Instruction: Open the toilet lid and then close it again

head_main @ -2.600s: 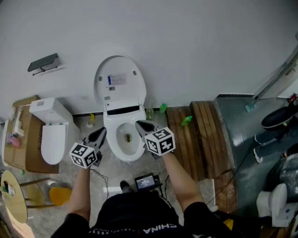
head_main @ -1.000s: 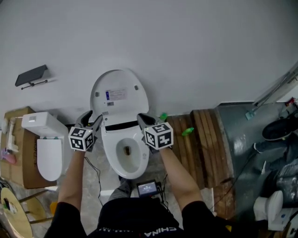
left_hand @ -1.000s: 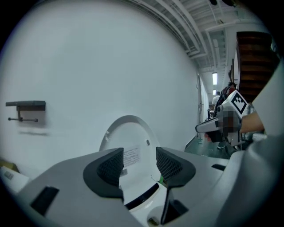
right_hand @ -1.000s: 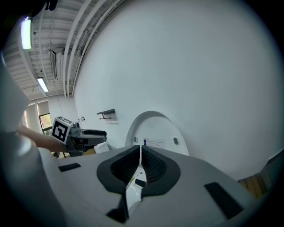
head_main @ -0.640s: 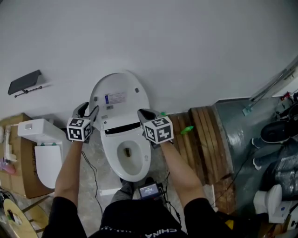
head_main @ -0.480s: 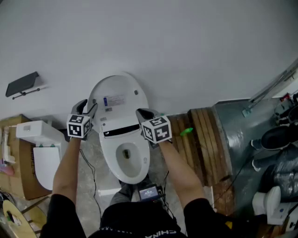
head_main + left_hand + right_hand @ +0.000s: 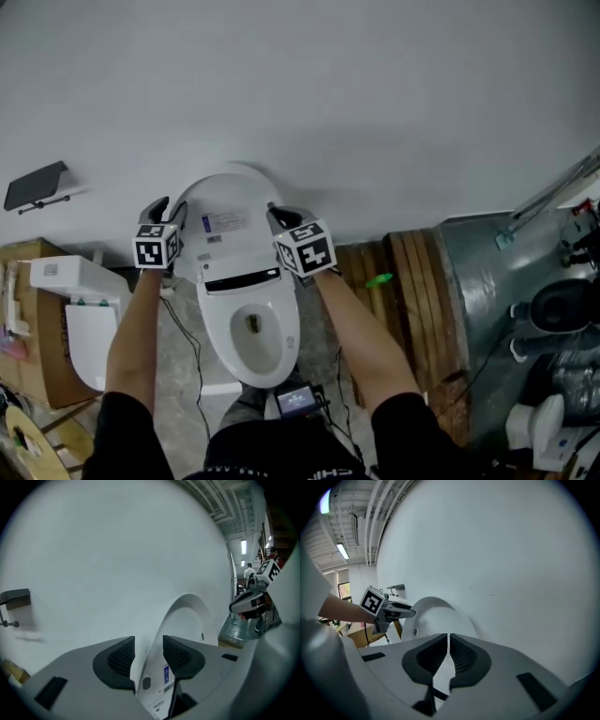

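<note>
Lid-closing step: toilet lid (image 7: pixel 230 220) stands up against the far wall. My left gripper (image 7: pixel 148 654) jaws, just closing, straddle its left edge, maybe not pinching yet. Right gripper (image 7: pixel 448 657) jaws together, empty. Next: pinch, pull down.

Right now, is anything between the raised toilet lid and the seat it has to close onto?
Nothing visible does: the seat and bowl below the raised lid show nothing lying in its path.

White wall (image 7: pixel 375 94); black shelf (image 7: pixel 36 186); wooden floor slats (image 7: pixel 412 281).
</note>
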`<action>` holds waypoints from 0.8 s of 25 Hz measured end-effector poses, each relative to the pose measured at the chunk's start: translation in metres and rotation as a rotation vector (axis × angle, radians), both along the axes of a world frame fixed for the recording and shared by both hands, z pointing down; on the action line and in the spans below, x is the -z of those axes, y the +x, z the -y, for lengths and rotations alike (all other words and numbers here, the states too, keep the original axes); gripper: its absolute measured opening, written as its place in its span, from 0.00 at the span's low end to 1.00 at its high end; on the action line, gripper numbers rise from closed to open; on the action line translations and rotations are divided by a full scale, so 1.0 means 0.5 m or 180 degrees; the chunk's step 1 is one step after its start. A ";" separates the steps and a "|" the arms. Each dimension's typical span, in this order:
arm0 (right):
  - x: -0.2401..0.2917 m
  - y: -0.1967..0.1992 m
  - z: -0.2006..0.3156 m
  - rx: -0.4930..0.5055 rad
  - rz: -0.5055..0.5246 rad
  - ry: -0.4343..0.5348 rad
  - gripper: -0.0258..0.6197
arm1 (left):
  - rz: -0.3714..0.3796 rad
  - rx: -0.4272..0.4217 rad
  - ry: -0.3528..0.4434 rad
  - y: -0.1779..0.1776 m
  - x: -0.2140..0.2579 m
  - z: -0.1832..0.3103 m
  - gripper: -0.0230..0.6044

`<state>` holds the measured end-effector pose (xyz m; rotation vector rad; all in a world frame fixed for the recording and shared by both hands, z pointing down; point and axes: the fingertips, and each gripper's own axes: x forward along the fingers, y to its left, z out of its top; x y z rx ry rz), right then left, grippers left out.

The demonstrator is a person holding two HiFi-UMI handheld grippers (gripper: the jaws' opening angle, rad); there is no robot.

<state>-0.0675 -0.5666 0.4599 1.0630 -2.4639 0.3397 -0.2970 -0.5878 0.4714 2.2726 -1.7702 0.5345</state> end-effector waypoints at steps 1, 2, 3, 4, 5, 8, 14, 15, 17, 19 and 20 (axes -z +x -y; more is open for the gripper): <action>0.002 -0.001 0.018 0.0004 -0.0010 0.0013 0.08 | 0.0027 0.0020 0.0000 -0.001 -0.003 0.008 0.31; 0.003 -0.002 0.035 0.0010 -0.0025 0.0027 0.08 | 0.0046 0.0041 0.0004 -0.001 -0.006 0.015 0.26; 0.004 -0.003 0.052 0.0015 -0.0049 0.0049 0.08 | 0.0061 0.0059 0.0013 -0.002 -0.008 0.020 0.22; 0.005 -0.004 0.068 0.0019 -0.0080 0.0081 0.08 | 0.0074 0.0074 0.0026 -0.003 -0.010 0.024 0.20; 0.005 -0.007 0.082 0.0028 -0.0116 0.0121 0.08 | 0.0088 0.0084 0.0040 -0.004 -0.010 0.025 0.20; 0.000 -0.022 0.113 0.0117 -0.0227 0.0219 0.18 | 0.0121 0.0101 0.0075 -0.005 -0.010 0.024 0.18; -0.026 -0.050 0.144 0.0189 -0.0537 0.0277 0.23 | 0.0062 0.0177 0.0086 -0.001 -0.006 0.010 0.18; -0.029 -0.051 0.148 0.0176 -0.0564 0.0291 0.23 | 0.0063 0.0171 0.0083 0.001 -0.006 0.004 0.18; -0.030 -0.052 0.153 0.0145 -0.0589 0.0315 0.23 | 0.0066 0.0166 0.0081 0.004 -0.005 -0.007 0.18; -0.028 -0.054 0.149 0.0136 -0.0595 0.0330 0.23 | 0.0075 0.0159 0.0082 0.007 -0.004 -0.018 0.18; -0.028 -0.054 0.144 0.0134 -0.0601 0.0342 0.20 | 0.0078 0.0147 0.0080 0.009 -0.003 -0.023 0.18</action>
